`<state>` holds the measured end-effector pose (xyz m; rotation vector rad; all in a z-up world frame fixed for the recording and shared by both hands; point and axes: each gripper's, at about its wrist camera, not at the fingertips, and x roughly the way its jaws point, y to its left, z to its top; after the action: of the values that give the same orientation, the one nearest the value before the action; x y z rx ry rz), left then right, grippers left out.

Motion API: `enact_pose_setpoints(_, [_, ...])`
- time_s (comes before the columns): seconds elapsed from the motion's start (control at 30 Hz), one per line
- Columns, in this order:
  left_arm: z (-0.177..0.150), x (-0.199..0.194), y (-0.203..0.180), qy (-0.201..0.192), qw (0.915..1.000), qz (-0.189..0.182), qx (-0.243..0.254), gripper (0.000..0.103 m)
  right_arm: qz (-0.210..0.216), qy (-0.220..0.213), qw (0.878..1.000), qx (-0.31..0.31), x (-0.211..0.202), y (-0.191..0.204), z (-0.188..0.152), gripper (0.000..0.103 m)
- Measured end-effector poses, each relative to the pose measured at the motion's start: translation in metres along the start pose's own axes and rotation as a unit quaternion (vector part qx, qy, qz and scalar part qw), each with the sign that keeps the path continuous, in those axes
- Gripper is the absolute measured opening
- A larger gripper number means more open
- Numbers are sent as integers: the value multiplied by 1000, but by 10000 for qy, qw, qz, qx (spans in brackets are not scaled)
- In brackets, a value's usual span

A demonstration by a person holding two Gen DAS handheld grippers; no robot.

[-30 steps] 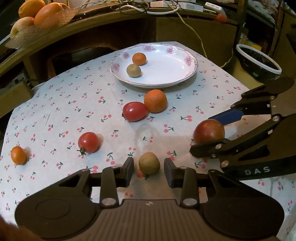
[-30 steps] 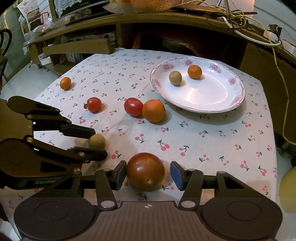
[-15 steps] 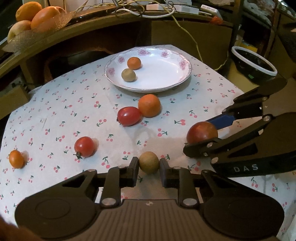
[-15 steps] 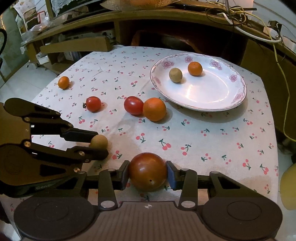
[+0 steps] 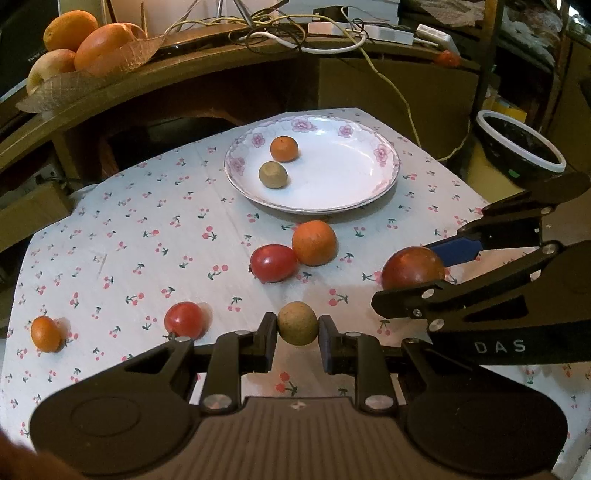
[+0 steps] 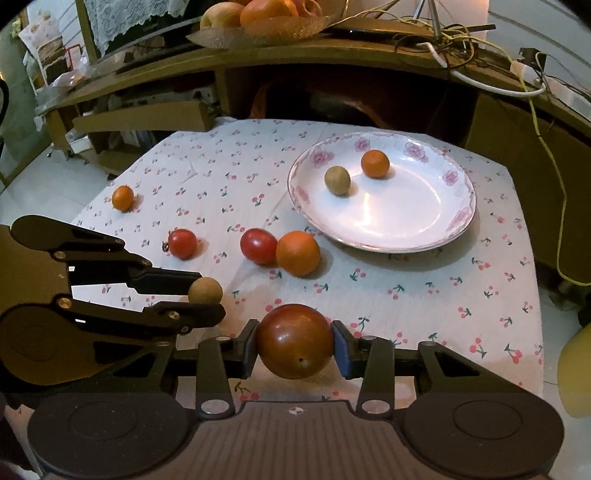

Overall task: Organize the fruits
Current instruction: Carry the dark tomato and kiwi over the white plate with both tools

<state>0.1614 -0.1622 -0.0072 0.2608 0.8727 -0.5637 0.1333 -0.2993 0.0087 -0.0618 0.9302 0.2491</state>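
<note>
My left gripper is shut on a small tan round fruit, held just above the cloth; it also shows in the right wrist view. My right gripper is shut on a large dark red-brown fruit, also seen in the left wrist view. A white floral plate at the far side holds a tan fruit and a small orange. On the cloth lie an orange, a red tomato, a smaller tomato and a small orange.
The table has a cherry-print cloth. A wooden shelf behind carries a basket of oranges and cables. A dark bowl with a white rim stands beyond the right edge. A cardboard box lies far left.
Both grippers closed on their fruits: the left on the tan fruit, the right on the dark red one. Both then lifted slightly and the views moved back from the table.
</note>
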Motion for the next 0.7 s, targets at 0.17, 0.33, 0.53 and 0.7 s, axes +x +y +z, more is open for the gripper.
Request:
enact_pose_setpoints(0.17, [6,0,1,-50,10000,60,-19,29,-50,-16,10000,39,0,-1,2,41])
enact_pose_setpoints(0.33, [12,-1,3,-146,9998,113,-58,29,-90,-120,9998,120,-2,-4,8,41])
enact_pose_setpoints(0.53, [22,0,4,-270,9994,204,-48,29,-156,-236,9994,193,-4,-6,16,41])
enact_pose_setpoints(0.7, [31,2,5,-330,9991,268,-37,29,-195,-342,9989,269,-5,-11,23,41])
